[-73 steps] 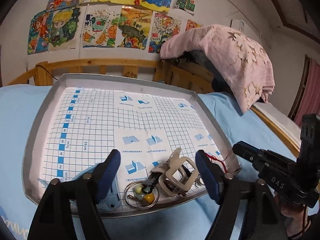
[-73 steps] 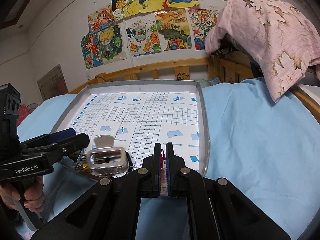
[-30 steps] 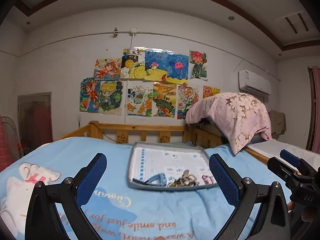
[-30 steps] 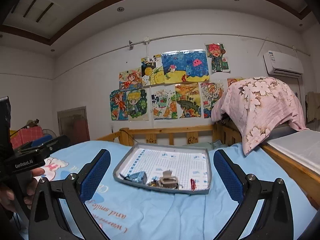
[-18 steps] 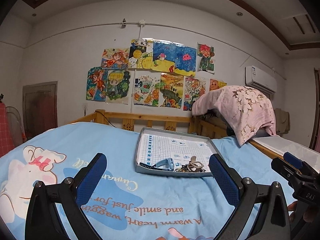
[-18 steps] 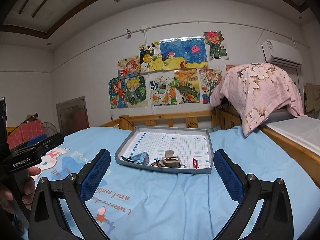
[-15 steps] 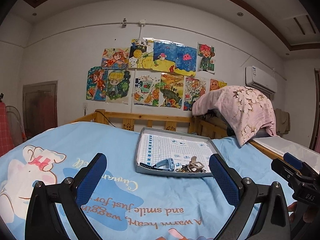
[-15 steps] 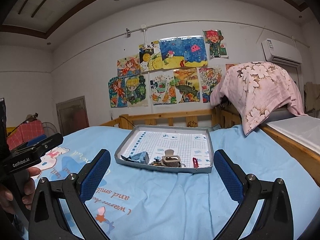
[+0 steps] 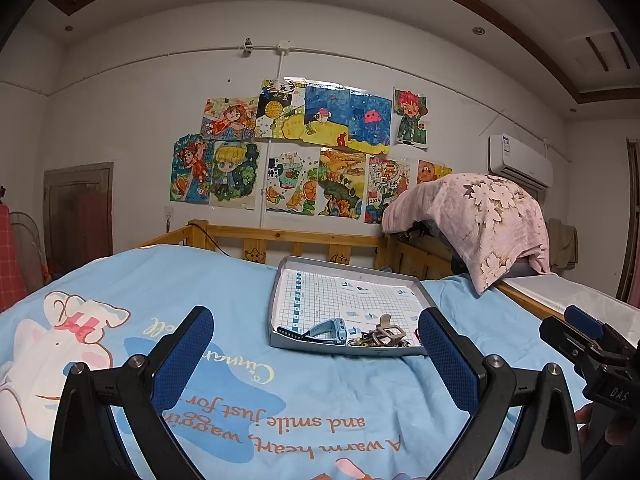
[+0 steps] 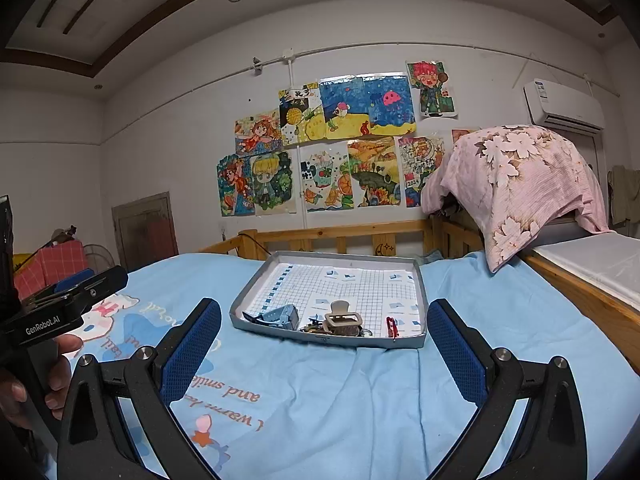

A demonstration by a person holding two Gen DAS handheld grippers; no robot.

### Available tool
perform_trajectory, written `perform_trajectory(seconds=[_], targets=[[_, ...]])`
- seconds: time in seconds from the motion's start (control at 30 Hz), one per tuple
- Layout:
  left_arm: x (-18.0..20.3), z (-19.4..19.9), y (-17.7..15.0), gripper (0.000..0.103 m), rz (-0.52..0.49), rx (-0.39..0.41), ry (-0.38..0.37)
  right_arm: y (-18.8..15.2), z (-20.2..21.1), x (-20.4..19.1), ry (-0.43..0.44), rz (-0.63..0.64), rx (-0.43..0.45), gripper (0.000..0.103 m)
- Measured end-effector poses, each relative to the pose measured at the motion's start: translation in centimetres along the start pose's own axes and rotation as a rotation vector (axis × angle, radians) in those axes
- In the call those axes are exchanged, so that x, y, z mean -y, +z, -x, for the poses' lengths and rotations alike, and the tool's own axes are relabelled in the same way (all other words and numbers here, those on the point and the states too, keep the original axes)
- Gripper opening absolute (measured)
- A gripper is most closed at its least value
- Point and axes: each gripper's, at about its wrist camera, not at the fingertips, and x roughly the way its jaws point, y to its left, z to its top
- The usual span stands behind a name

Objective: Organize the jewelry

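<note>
You are looking at a blue bedsheet carrying upside-down print reading "A warm heart, wagging and smile just for you", with a cursive word above it too distorted to read. The body of your left gripper is showing "GenRobot.AI" in the right wrist view. The housing of your right gripper is showing "DAS" in the left wrist view. A wall drawing is bearing "2024".

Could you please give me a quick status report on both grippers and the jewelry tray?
Left gripper open, empty. Right gripper open, empty. Jewelry bunched at tray's near edge. Nothing between.
</note>
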Motion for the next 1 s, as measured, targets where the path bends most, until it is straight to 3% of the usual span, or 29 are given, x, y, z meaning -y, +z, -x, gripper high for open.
perform_trajectory(seconds=[1.0], targets=[[0.04, 0.15, -0.15, 0.103, 0.001, 0.000, 0.004, -0.04, -0.09, -0.45, 0.004, -0.009, -0.008, 0.102]])
